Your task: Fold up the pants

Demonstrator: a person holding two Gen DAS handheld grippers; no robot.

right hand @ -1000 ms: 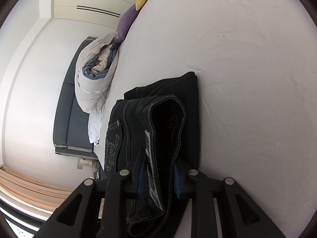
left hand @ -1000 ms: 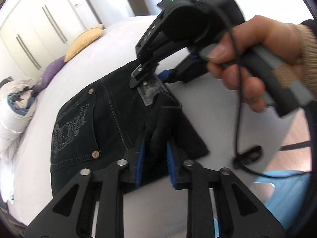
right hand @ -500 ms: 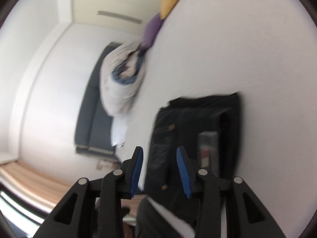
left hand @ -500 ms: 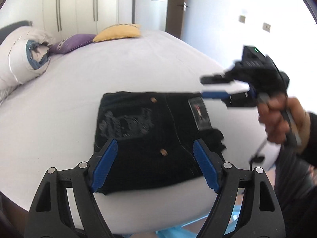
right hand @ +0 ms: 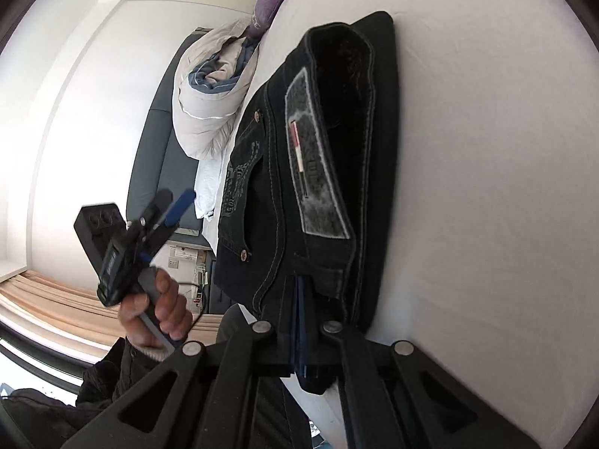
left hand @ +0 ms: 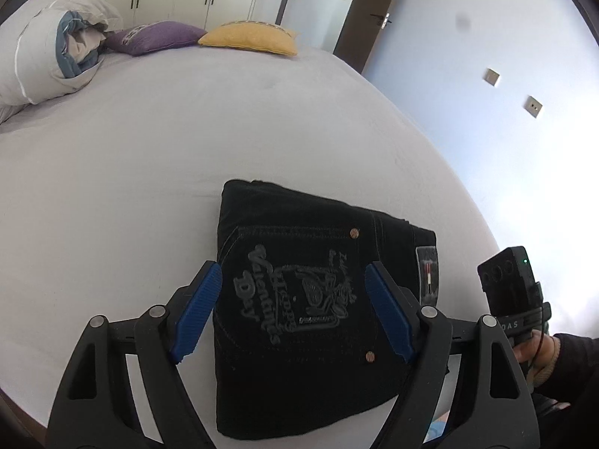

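Left gripper [left hand: 294, 312] risen off folded pants [left hand: 318, 321], fingers spread above, right gripper [right hand: 299, 321] fingers clamped on waistband edge

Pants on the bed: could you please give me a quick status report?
Left claw open, jaws just narrowing, gripping nothing, over pants. Right claw just closed shut at waistband edge; grip unclear. Pants folded on bed, nothing in the way.

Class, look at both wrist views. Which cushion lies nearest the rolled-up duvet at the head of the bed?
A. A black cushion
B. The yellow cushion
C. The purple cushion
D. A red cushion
C. In the left wrist view the purple cushion lies right beside the rolled-up duvet, with the yellow cushion on its far side; no red or black cushion is seen.
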